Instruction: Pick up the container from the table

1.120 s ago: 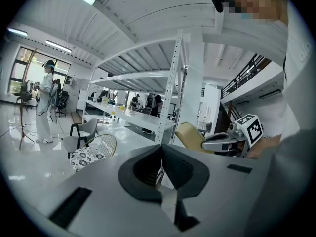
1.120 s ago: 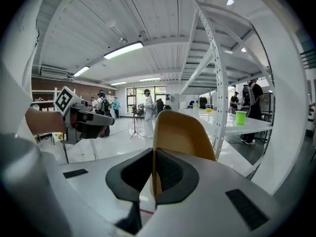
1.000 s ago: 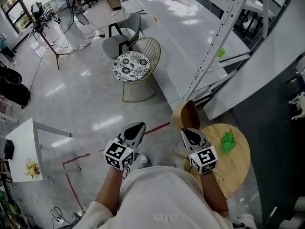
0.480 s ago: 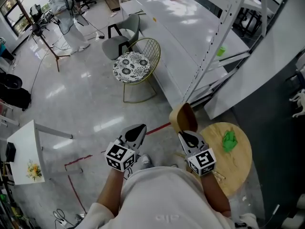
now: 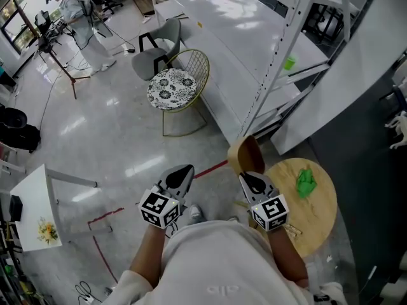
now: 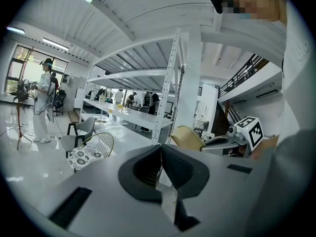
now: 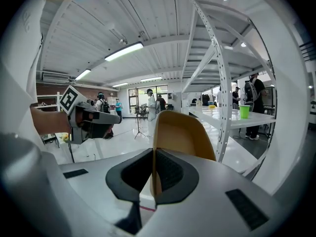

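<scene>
A tan, bowl-shaped container (image 5: 247, 155) hangs in the air off the edge of the small round wooden table (image 5: 321, 211), with my right gripper (image 5: 252, 178) shut on its rim. In the right gripper view the container's wall (image 7: 180, 132) rises out from between the pads of my right gripper (image 7: 153, 174). My left gripper (image 5: 180, 176) is held level over the floor, left of the right one. In the left gripper view its pads meet at the tips of my left gripper (image 6: 161, 163) with nothing between them, and the container (image 6: 186, 138) shows to the right.
A green crumpled thing (image 5: 304, 184) lies on the round table. A wire chair with a patterned cushion (image 5: 173, 86) and a grey chair (image 5: 154, 53) stand beside a long white table (image 5: 251, 37). White shelf posts (image 5: 280, 49) rise at right. A person (image 5: 76, 18) stands far left.
Both grippers and the held container have barely moved. The view has shifted slightly.
</scene>
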Tool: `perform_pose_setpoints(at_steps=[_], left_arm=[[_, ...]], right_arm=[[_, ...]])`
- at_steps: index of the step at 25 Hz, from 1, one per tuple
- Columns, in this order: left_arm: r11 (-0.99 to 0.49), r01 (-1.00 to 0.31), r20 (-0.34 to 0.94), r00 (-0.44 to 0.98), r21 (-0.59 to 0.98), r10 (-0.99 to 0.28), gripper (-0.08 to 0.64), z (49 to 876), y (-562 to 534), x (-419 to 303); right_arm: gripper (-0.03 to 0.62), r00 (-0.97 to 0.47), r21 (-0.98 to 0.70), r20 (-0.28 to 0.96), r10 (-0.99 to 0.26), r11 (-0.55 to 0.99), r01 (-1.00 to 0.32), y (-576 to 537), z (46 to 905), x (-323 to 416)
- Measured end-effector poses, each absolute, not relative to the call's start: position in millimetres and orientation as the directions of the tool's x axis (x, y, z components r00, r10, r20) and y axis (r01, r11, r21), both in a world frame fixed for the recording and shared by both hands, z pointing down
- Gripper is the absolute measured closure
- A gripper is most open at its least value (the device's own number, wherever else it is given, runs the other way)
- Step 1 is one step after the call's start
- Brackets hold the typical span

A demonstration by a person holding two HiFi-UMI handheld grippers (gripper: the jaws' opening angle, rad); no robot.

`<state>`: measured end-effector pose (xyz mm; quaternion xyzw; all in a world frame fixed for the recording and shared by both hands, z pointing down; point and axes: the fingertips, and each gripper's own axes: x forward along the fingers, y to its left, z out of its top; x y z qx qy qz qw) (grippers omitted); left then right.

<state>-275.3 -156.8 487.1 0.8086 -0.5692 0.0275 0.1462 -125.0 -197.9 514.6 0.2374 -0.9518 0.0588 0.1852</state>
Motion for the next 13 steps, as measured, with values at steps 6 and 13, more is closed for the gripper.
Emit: perform_pose_setpoints(at_steps=[6,13], left_arm=[[-0.321,-0.924,0.211,0.362,0.206,-0.908,0.543,488,-157,-270],[-0.341,-0.917,0.206,0.381,0.205,-0.901,0.543,486,-160,-259]], right_arm=[[0.552,-0.818,-0.046,0.380,-0.433,0.874,-0.484,-195,516,-121],[0.552,-0.813,-0.050,0.383,-0.439,0.869,-0.492,-194,517,-113]])
